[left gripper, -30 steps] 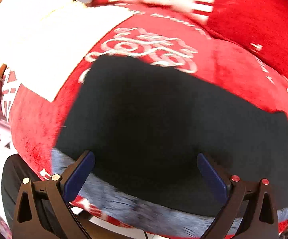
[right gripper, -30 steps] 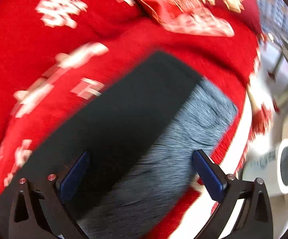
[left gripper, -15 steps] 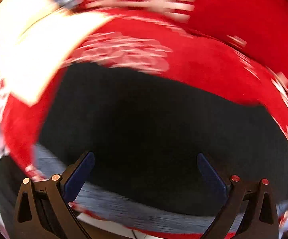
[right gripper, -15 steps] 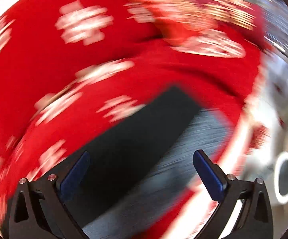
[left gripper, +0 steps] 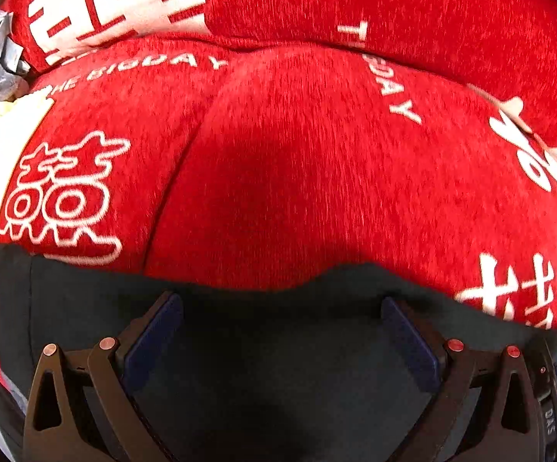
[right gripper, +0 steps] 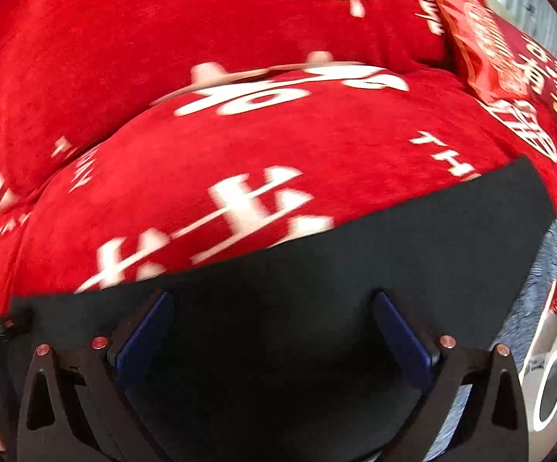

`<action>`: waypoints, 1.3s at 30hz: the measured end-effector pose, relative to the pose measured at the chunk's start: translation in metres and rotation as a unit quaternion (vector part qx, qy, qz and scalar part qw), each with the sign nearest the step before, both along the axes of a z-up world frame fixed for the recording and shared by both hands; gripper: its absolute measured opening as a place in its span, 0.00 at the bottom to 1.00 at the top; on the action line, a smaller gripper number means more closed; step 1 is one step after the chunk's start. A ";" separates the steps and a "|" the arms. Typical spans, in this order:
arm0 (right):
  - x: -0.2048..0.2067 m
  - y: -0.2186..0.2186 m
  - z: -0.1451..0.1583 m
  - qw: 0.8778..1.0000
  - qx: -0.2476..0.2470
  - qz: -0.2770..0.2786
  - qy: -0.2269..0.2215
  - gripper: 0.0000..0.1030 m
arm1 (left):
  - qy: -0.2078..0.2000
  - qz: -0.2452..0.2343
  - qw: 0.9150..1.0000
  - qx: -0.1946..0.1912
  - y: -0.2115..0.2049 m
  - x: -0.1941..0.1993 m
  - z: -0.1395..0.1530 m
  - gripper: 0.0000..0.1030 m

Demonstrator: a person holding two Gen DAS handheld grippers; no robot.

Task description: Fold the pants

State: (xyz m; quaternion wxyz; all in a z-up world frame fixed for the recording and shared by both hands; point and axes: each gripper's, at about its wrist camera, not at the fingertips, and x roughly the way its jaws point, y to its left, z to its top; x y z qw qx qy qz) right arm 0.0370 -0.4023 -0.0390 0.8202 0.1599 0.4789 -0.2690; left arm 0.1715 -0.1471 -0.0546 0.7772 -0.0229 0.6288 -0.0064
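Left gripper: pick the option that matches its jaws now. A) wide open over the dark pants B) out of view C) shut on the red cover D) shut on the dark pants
A: the left gripper shows its jaws spread wide apart, with the dark pants lying between them, ungripped.

Both wrist views close over pants (left gripper: 278,365).

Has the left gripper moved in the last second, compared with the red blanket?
Yes. The left gripper dropped close toward the pants' far edge; the red blanket now fills its view.
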 end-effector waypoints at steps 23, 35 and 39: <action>-0.076 0.091 0.003 0.970 0.003 0.237 0.052 1.00 | -0.020 0.110 0.994 -0.002 0.226 -0.164 -0.008 1.00; -0.075 0.155 0.019 0.954 -0.011 0.296 0.041 1.00 | -0.042 0.036 0.998 -0.012 0.150 -0.177 0.023 1.00; -0.068 0.179 -0.001 0.943 -0.033 0.324 0.073 1.00 | -0.030 -0.031 0.999 0.017 0.094 -0.175 0.010 1.00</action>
